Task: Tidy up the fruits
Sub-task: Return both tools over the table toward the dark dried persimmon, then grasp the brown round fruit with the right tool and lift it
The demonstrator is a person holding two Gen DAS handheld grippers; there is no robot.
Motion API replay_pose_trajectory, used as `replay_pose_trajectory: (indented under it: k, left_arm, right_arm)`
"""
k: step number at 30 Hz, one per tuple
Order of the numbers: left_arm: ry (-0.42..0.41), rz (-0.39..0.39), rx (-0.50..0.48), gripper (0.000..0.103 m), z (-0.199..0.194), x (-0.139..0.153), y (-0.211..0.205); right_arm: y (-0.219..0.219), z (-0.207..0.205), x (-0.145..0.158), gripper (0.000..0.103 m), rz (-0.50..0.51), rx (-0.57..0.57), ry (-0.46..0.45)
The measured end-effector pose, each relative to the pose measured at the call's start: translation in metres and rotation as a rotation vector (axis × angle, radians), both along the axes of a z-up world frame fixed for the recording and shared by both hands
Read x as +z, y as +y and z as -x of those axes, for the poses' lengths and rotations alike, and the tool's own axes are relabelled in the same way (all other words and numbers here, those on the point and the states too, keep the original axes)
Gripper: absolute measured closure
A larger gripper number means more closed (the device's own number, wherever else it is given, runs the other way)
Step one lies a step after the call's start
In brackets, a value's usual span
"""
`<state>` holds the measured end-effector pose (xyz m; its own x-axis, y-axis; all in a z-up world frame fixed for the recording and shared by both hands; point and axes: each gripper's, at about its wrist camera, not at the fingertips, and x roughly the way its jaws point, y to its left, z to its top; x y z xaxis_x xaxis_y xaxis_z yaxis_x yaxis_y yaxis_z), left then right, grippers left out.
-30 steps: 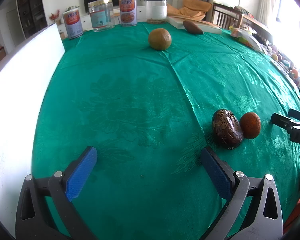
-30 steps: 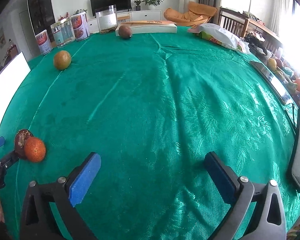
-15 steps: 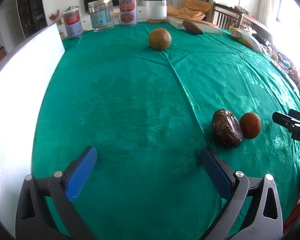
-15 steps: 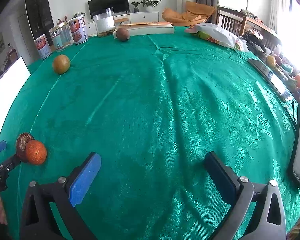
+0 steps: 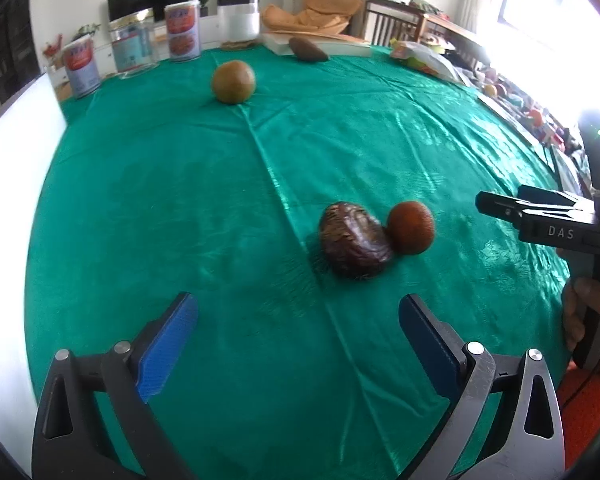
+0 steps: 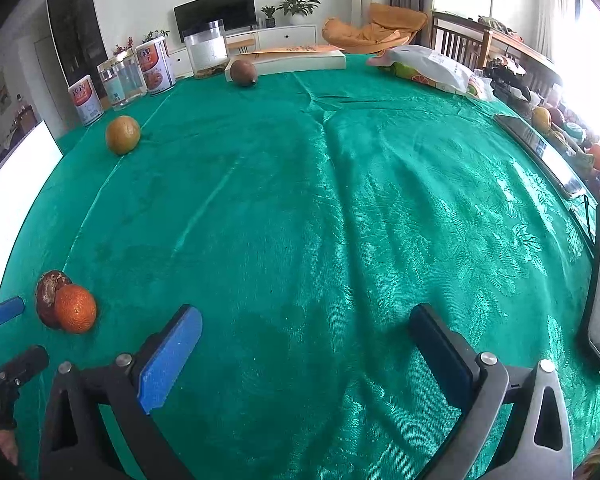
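Likely firm but rollable, the green-brown orange (image 5: 233,81) near the table's far edge suits a grip across its middle; both grippers (image 5: 298,330) (image 6: 306,342) gape wide, empty.

The left gripper (image 5: 298,330) hangs wide apart over the green tablecloth (image 5: 180,208). Just ahead, a dark brown wrinkled fruit (image 5: 354,245) touches a small orange (image 5: 411,227). The right gripper (image 5: 500,204) pokes in beside them. A greenish-brown round fruit (image 5: 233,81) lies well beyond.

Two low forward views, shared tablecloth (image 5: 180,184)
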<state>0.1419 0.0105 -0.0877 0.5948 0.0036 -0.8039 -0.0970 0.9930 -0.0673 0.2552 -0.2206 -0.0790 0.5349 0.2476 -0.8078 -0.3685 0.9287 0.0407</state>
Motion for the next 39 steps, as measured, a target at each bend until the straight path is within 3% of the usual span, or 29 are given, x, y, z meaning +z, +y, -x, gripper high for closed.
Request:
replay_pose_trajectory:
  k: [3, 7, 8, 10, 13, 17, 21, 22, 24, 25, 30, 33, 39]
  left_arm:
    - [-0.006, -0.026, -0.015, 0.005, -0.014, 0.000, -0.007]
    - [-0.017, -0.059, -0.029, 0.020, -0.025, -0.002, -0.008]
    - [-0.027, -0.057, -0.036, 0.027, -0.026, -0.001, -0.008]
    - [-0.043, -0.049, -0.057, 0.053, -0.026, 0.002, -0.010]
    - [-0.034, -0.074, -0.042, 0.056, -0.022, 0.003, -0.008]
    - [-0.008, -0.098, 0.069, 0.056, -0.014, 0.004, 0.022]
    - [0.005, -0.066, 0.155, 0.051, -0.010, 0.002, 0.050]
    - [0.010, -0.067, 0.169, 0.045, -0.009, 0.001, 0.053]
    - [0.021, -0.082, 0.205, 0.013, -0.007, -0.003, 0.056]
    - [0.025, -0.081, 0.215, 0.010, -0.006, -0.005, 0.058]
    - [0.006, -0.063, 0.223, 0.005, 0.001, -0.008, 0.065]
    - [0.011, -0.067, 0.225, 0.003, -0.001, -0.008, 0.064]
    - [0.014, -0.064, 0.222, 0.001, -0.002, -0.009, 0.064]
  right_arm:
    - [0.000, 0.000, 0.000, 0.000, -0.005, 0.000, 0.000]
    - [-0.001, 0.001, 0.000, 0.000, -0.011, 0.000, 0.000]
    - [-0.001, 0.001, 0.000, 0.000, -0.010, 0.000, 0.000]
    - [-0.001, 0.001, 0.000, 0.000, -0.009, 0.000, -0.001]
    - [-0.001, 0.001, 0.000, 0.000, -0.011, 0.000, 0.000]
    - [-0.002, 0.001, 0.000, 0.000, -0.014, -0.003, -0.001]
    - [-0.003, 0.000, 0.000, 0.000, -0.016, -0.012, -0.001]
    - [-0.004, 0.000, 0.000, 0.000, -0.019, -0.015, -0.001]
    - [-0.005, 0.000, 0.001, 0.000, -0.029, -0.016, 0.001]
    - [-0.005, 0.000, 0.000, 0.000, -0.030, -0.015, 0.002]
    - [0.009, -0.001, -0.002, 0.000, 0.065, 0.007, 0.006]
    - [0.035, -0.020, 0.003, 0.001, 0.092, 0.089, 0.160]
    - [0.133, -0.067, 0.052, 0.002, -0.100, 0.207, 0.186]
